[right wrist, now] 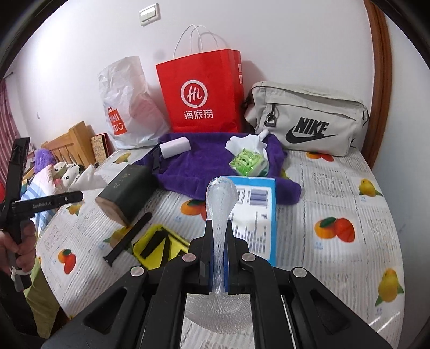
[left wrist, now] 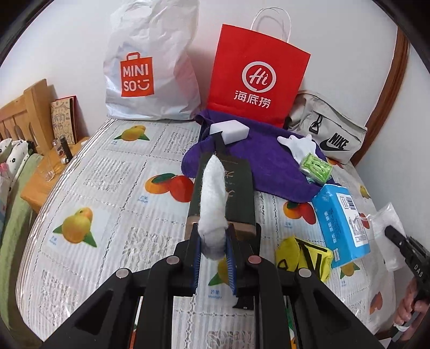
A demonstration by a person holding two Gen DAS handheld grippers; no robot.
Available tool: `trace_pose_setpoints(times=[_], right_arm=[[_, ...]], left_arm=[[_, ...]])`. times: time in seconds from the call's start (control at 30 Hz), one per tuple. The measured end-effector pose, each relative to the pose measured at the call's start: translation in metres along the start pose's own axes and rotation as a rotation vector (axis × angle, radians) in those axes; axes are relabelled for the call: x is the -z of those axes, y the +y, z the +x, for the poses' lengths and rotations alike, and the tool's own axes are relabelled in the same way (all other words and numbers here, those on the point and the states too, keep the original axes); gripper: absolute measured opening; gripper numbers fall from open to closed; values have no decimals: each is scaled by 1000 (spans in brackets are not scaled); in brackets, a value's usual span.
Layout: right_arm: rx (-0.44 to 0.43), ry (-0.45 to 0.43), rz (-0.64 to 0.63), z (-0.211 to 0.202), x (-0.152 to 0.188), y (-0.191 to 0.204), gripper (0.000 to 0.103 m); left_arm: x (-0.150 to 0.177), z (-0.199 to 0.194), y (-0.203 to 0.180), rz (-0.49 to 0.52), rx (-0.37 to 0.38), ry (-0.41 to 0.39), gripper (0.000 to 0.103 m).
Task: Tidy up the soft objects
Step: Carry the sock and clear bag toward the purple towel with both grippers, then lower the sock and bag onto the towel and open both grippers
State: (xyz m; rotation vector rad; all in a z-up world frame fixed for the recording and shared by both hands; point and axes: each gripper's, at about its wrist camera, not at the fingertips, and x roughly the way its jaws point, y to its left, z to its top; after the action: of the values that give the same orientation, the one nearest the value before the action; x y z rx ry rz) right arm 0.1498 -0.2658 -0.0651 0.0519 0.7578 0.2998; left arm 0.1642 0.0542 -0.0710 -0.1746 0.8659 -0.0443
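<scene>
Tissue pack [right wrist: 254, 214] partly hidden behind clear bag [right wrist: 221, 204].

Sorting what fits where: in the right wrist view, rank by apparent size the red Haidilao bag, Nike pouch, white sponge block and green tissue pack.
1. red Haidilao bag
2. Nike pouch
3. green tissue pack and white sponge block: too alike to rank.

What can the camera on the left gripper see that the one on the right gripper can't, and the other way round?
Only the left view shows the white fluffy wad pinched in the left gripper, and small bottles on a wooden stand.

Only the right view shows the clear bubbly plastic clamped in the right gripper, and a wall switch.

Both show the red paper bag, purple towel, blue tissue pack and Nike bag.
</scene>
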Motion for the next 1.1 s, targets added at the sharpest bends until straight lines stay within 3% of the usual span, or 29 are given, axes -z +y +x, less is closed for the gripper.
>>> trace_pose_setpoints(times=[0.8,1.1], right_arm=[[28,20,-30,84,-75,-14,5],[20,37,-20,122,-100,-22,5]], left_arm=[[-69,64,-11,29,-7,39,16],[-93,86,-21,25,39,44,16]])
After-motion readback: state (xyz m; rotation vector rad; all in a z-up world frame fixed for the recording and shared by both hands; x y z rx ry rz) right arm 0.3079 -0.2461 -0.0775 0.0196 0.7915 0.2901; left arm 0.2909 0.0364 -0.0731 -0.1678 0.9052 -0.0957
